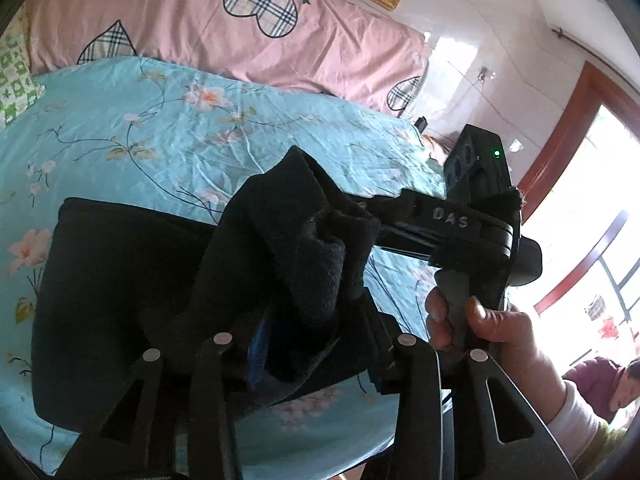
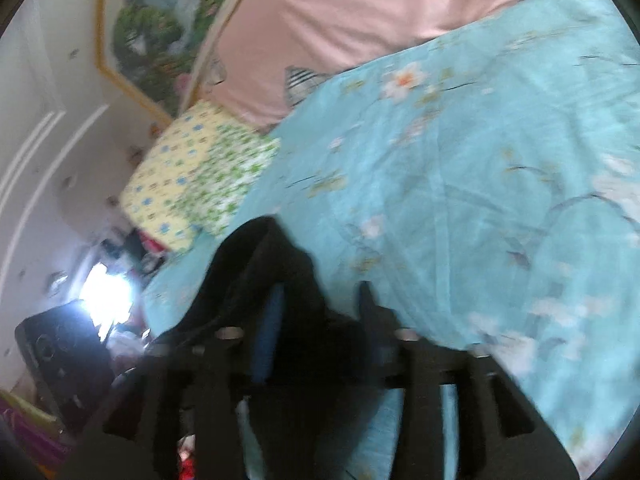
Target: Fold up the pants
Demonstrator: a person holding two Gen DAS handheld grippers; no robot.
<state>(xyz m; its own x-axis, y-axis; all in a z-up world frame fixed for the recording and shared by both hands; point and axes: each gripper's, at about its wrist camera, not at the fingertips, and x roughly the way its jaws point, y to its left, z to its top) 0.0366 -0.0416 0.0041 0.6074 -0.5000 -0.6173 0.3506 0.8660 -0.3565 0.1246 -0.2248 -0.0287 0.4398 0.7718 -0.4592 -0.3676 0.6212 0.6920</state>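
Observation:
The black pants (image 1: pixel 120 288) lie partly folded on the blue floral bedsheet (image 1: pixel 160 128). My left gripper (image 1: pixel 304 320) is shut on a bunched fold of the pants and holds it above the flat part. The right gripper's body (image 1: pixel 460 224) reaches in from the right in the left wrist view, held by a hand (image 1: pixel 480 320), with its tip buried in the same cloth. In the blurred right wrist view, my right gripper (image 2: pixel 316 320) is shut on a raised peak of the black pants (image 2: pixel 264 256) above the sheet (image 2: pixel 480 160).
A pink pillow with plaid hearts (image 1: pixel 240 20) lies at the head of the bed, and a green-patterned pillow (image 2: pixel 192 180) beside it. A framed picture (image 2: pixel 160 28) hangs on the wall. A window and wooden frame (image 1: pixel 580 200) are at the right.

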